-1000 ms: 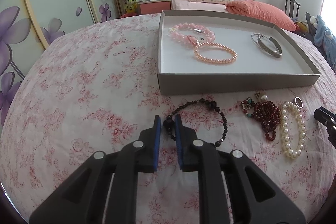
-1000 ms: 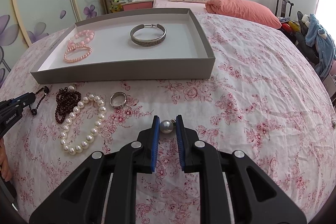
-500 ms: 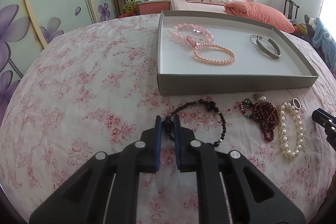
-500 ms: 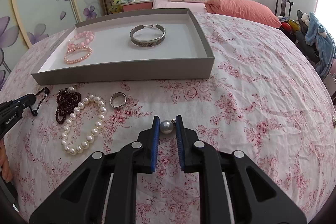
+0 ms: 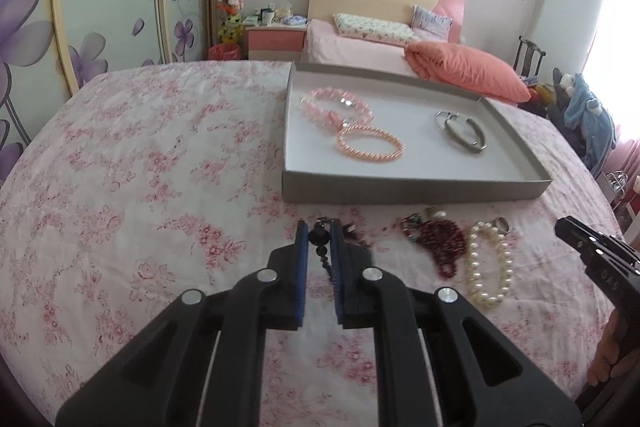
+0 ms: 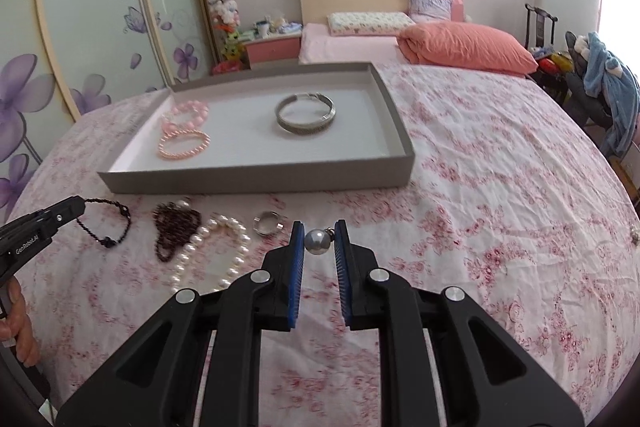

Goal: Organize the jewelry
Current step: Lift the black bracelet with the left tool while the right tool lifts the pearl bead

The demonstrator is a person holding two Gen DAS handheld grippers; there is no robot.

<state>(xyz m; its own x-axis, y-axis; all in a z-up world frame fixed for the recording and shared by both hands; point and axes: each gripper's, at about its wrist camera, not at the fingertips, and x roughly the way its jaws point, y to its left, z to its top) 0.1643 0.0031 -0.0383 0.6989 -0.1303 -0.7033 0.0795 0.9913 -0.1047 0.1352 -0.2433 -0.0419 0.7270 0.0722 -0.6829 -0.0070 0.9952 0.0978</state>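
Note:
My left gripper [image 5: 319, 235] is shut on a black bead bracelet [image 5: 323, 254] and holds it lifted above the floral cloth; the bracelet hangs from the tips in the right wrist view [image 6: 110, 227]. My right gripper [image 6: 319, 239] is shut on a grey pearl earring [image 6: 316, 239], raised off the cloth. The grey tray [image 5: 412, 189] ahead holds two pink bracelets [image 5: 370, 145] and a silver bangle [image 5: 462, 137]. A dark red bead string [image 5: 444, 241], a white pearl bracelet [image 5: 490, 263] and a silver ring [image 6: 267, 223] lie in front of the tray.
The floral cloth [image 5: 140, 187] covers the whole work surface. A bed with an orange pillow [image 5: 464, 71] and a pink nightstand [image 5: 276, 41] stand beyond it. A wardrobe with purple flowers runs along the left.
My left gripper has risen and lifted the black bracelet off the cloth, so it now dangles. My right gripper has also risen with the pearl earring held.

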